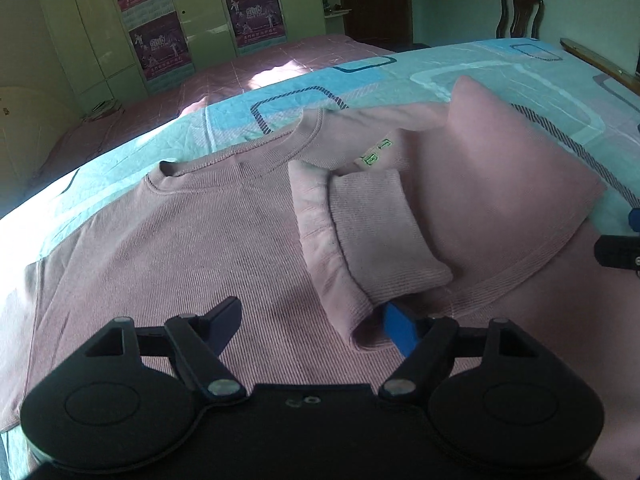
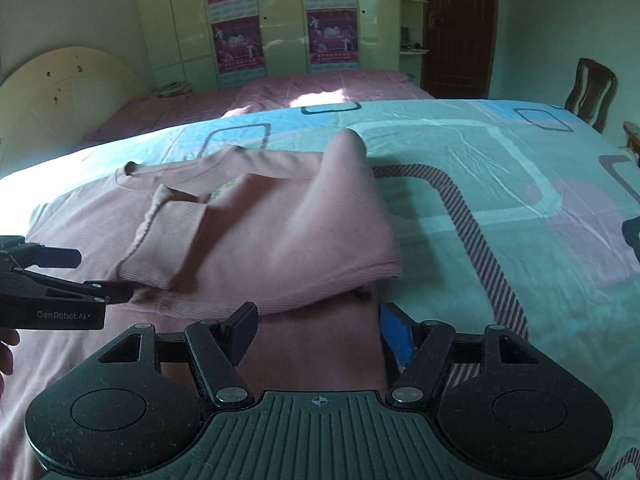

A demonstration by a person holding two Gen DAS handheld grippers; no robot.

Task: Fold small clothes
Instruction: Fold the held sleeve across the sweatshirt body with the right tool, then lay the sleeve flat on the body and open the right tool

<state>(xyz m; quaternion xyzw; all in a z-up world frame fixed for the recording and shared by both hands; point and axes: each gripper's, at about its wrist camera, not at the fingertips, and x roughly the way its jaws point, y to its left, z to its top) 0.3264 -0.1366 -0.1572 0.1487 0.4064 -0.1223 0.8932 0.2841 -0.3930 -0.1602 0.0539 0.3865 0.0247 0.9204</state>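
A pink sweatshirt [image 1: 180, 248] lies flat on the bed with its right side and sleeve folded over the body. The ribbed cuff [image 1: 380, 236] of that sleeve lies on top, near the collar [image 1: 240, 156]. My left gripper [image 1: 312, 328] is open just above the shirt, its blue right finger [image 1: 400, 328] at the cuff's near end. My right gripper [image 2: 316, 332] is open over the shirt's hem below the folded part [image 2: 312, 232]. The left gripper also shows at the left edge of the right wrist view [image 2: 76, 280].
The bed has a turquoise and pink patterned sheet [image 2: 500, 184]. A second bed with a pink cover [image 2: 280, 92] stands behind, with wardrobes [image 2: 260, 20] behind it. A wooden chair [image 2: 590, 88] stands at the far right.
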